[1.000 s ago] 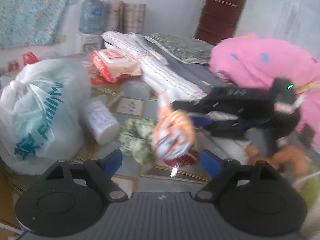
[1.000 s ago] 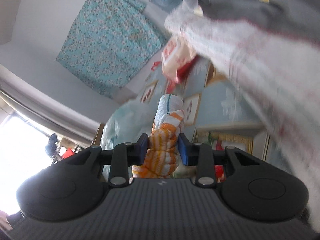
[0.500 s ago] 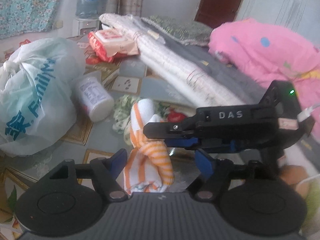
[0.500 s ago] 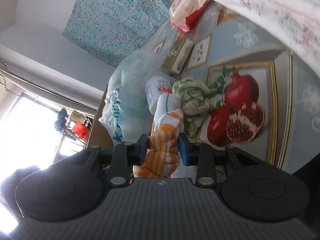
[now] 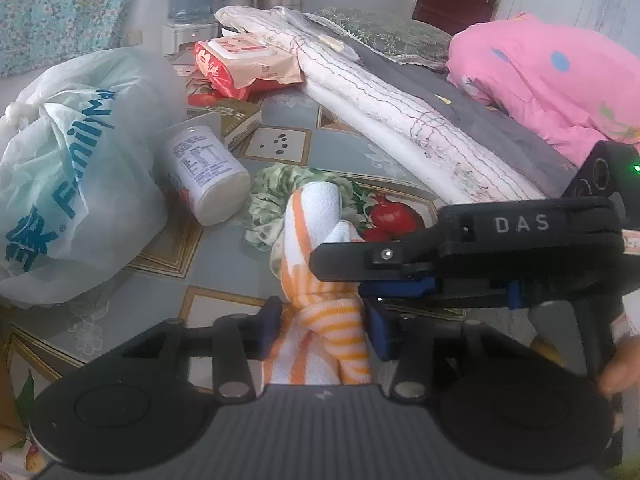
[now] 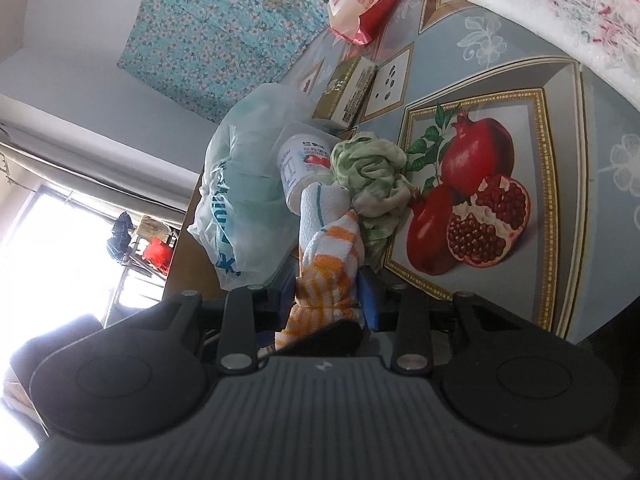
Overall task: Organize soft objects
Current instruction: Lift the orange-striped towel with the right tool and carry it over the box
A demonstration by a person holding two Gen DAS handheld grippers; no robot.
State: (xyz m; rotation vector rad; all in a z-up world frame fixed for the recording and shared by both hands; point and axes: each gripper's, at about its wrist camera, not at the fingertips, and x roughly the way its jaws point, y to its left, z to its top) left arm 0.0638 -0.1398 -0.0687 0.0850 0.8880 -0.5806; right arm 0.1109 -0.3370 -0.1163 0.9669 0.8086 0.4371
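An orange-and-white striped towel (image 5: 316,216) (image 6: 320,208) is bunched upright above the table (image 5: 224,264). My right gripper (image 6: 326,300) is shut on its middle; in the left wrist view it (image 5: 344,272) reaches in from the right. My left gripper (image 5: 324,332) has its jaws closing on the towel's lower part, and both pads touch the cloth. A crumpled green-and-white cloth (image 5: 280,188) (image 6: 372,176) lies on the table just behind the towel.
A tied white plastic bag (image 5: 72,168) and a tipped white jar (image 5: 204,172) lie at the left. A red wipes pack (image 5: 244,60), a rolled white quilt (image 5: 392,108) and a pink blanket (image 5: 540,76) lie behind. A person's hand (image 5: 620,368) shows at the right.
The right gripper brought the towel down in front of the left gripper. The left gripper sank, and its wide jaws closed in onto the towel's lower part.
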